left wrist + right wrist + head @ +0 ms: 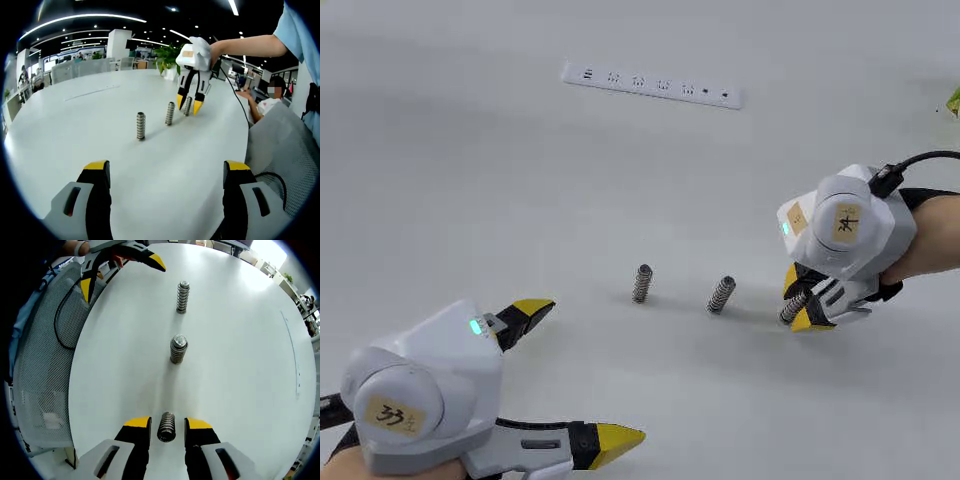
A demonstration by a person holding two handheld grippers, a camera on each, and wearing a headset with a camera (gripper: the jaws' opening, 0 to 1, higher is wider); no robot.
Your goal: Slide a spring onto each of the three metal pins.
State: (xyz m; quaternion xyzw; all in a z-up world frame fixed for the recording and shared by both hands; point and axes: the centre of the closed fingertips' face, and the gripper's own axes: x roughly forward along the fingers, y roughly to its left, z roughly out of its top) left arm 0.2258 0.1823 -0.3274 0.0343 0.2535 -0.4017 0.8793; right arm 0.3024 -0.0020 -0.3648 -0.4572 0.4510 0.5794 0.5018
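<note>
Coiled grey metal spring (166,427) upright at the right of the pale round table (470,180), hemmed closely between the jaws of the yellow-tipped right gripper (167,421); actual clamping impossible to tell. Leftward in a row, two spring-sleeved metal pins: middle pin (721,294), left pin (641,283). Near left, yellow-tipped left gripper (578,372), jaws spread wide.

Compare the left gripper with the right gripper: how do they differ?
The left gripper has its jaws spread wide with nothing between them; the right gripper has its jaws narrow, flanking a spring. The left gripper sits away from the spring row; the right gripper is at its end. Both have white bodies and yellow tips.
</note>
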